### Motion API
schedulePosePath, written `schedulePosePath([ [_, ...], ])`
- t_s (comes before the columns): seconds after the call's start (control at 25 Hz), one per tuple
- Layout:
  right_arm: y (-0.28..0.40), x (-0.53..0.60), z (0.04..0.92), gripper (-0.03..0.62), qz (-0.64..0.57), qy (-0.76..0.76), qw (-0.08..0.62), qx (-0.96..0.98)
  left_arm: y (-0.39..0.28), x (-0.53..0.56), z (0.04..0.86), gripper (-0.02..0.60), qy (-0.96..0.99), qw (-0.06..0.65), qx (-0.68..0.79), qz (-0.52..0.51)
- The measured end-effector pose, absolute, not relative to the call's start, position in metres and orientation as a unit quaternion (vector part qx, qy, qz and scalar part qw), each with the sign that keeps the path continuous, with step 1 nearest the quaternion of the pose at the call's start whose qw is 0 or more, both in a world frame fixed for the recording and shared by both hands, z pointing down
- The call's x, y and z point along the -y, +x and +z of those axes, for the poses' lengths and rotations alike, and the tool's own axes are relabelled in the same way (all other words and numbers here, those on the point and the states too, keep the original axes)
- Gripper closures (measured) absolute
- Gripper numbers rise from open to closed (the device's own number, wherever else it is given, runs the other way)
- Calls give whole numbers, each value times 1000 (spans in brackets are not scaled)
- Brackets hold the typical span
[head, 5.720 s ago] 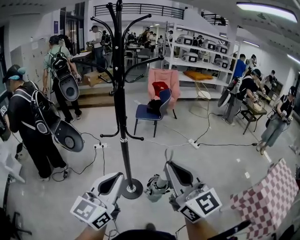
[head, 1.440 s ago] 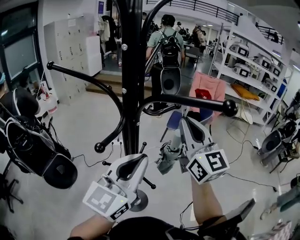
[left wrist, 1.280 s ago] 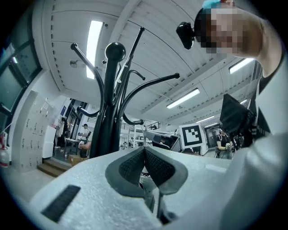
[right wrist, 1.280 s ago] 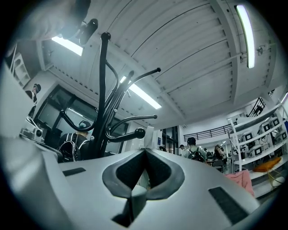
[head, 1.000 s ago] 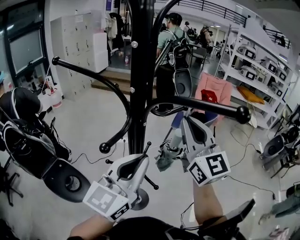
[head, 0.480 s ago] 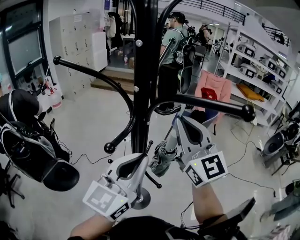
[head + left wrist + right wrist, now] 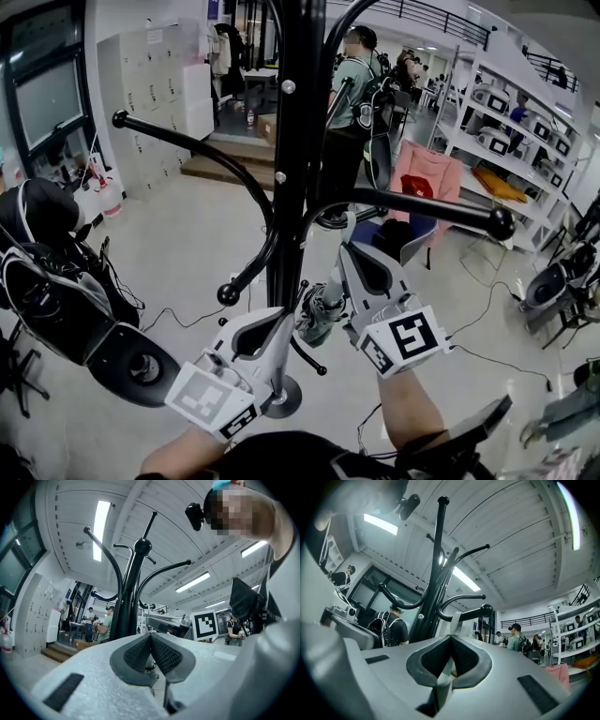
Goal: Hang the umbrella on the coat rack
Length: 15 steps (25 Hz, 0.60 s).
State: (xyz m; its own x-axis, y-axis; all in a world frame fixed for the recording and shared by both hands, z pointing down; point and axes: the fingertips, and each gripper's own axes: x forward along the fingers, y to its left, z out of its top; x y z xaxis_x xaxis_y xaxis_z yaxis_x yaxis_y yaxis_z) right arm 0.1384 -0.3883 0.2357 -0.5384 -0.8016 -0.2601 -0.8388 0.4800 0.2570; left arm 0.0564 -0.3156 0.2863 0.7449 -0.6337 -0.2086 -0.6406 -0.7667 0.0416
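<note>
The black coat rack (image 7: 295, 141) stands right in front of me, its pole (image 7: 436, 573) rising past both grippers. One arm reaches right and ends in a ball (image 7: 500, 223) above my right gripper (image 7: 343, 253). This ball (image 7: 486, 610) also shows just beyond the jaws in the right gripper view. My right gripper (image 7: 451, 637) is shut on the umbrella's grey strap (image 7: 454, 619). The folded grey-green umbrella (image 7: 319, 314) dangles beside the pole. My left gripper (image 7: 279, 319) is shut and empty, low by the pole; its closed tips (image 7: 150, 636) point up at the rack (image 7: 131, 597).
A lower rack arm ends in a ball (image 7: 228, 294) just left of the umbrella. The rack's round base (image 7: 281, 401) sits on the floor below. A person with a backpack (image 7: 361, 94) stands behind; black bags (image 7: 56, 272) left, pink chair (image 7: 422, 178) and shelves (image 7: 506, 112) right.
I have walked up close to the rack. In the last second the right gripper and the dangling umbrella have drifted left and slightly down towards the pole. The left gripper holds still.
</note>
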Motion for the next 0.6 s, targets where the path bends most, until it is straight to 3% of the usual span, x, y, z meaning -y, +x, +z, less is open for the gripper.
schedulePosePath([
  [0.6,126,382,247,585,165,-471,58,-864,51,313,295,571,-936,1,-335,106],
])
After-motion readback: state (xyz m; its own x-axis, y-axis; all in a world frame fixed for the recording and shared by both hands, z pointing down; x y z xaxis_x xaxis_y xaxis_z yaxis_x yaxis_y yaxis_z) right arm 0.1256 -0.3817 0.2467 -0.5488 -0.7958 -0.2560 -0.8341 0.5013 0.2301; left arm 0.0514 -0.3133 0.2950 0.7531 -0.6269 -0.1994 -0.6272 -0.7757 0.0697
